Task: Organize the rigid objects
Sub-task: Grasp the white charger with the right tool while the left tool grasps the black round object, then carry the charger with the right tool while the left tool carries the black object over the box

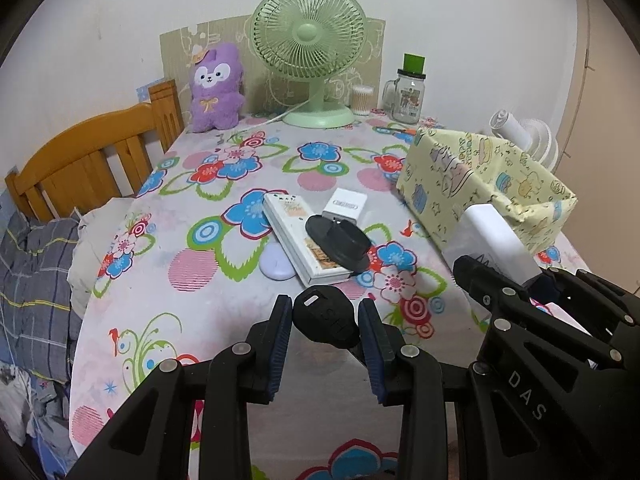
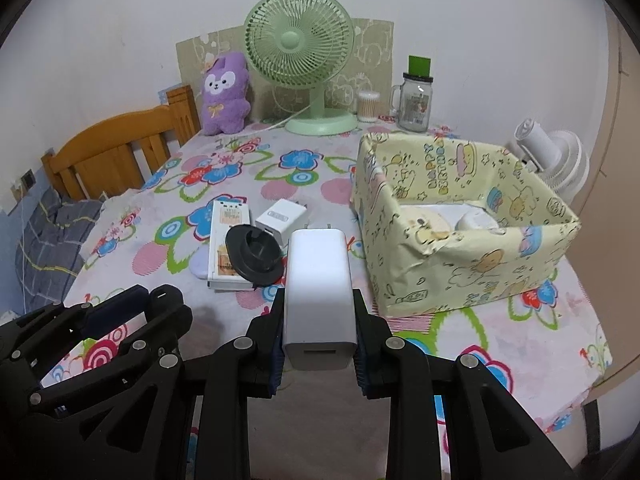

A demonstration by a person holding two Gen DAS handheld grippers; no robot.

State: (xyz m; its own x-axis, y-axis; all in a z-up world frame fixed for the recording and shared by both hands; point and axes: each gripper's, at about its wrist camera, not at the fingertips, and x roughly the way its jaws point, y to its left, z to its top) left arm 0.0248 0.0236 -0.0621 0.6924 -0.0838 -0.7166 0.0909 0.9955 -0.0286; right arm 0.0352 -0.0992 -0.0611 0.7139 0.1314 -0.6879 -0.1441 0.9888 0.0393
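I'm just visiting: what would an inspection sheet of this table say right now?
Surface: floral tablecloth.
Job's things: white charger in the right gripper; black plug in the left gripper; yellow box holding white items; black disc on a white case; small adapter beside it.
Clutter: green fan, purple plush, glass jar.
Cables: fan cord.
Surroundings: wooden bed frame.

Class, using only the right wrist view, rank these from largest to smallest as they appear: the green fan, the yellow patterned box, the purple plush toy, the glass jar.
1. yellow patterned box
2. green fan
3. purple plush toy
4. glass jar

The box sits nearer the camera, so its lead over the fan may be exaggerated.
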